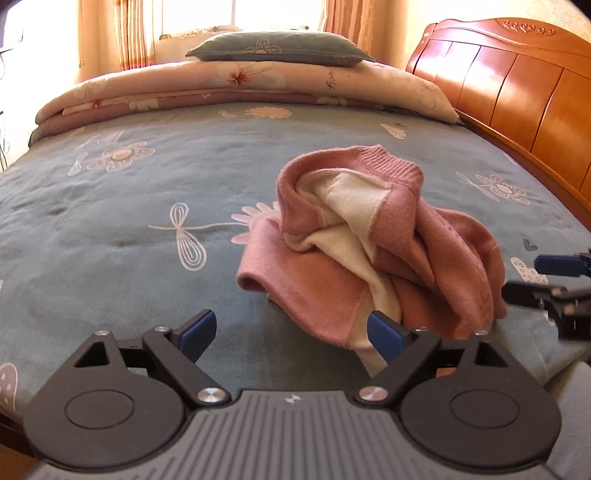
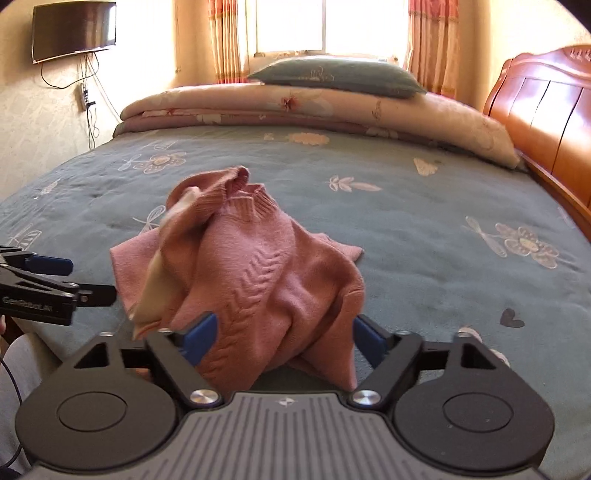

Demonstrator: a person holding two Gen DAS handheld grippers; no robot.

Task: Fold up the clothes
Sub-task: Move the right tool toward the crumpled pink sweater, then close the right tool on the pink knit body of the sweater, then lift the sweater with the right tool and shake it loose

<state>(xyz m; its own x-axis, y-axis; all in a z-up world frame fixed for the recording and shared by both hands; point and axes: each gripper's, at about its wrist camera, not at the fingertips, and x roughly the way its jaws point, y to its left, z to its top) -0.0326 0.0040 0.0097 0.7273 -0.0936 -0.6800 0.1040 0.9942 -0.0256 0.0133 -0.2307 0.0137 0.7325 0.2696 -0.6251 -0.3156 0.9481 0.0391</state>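
A crumpled pink sweater [image 1: 373, 243] is lying in a heap on my blue flowered bedspread [image 1: 129, 206], near the bed's front edge, its cream lining turned outward and its ribbed collar sitting at the top of the pile. I am holding my left tongs [image 1: 295, 332] just in front of the heap with the jaws standing spread; one blue pad [image 1: 384, 334] is showing against the sweater's near hem, though whether it is touching I cannot tell, and the other is hanging over bare bedspread, so nothing is being pinched. I am pointing my right tongs [image 2: 282, 338] at the other side of the heap, its jaws also standing apart, with folds of the knit, cable pattern and all, bulging between the two pads; whether the pads are pressing the cloth I cannot tell. Each pair of tongs is showing at the edge of the other's view, close beside the sweater. Farther back, a folded floral quilt [image 2: 332, 107] is lying across the bed with a grey-green pillow [image 2: 336, 75] on top, below a sunlit window [image 2: 332, 26], while a wooden headboard [image 1: 517, 92] is running along the right.
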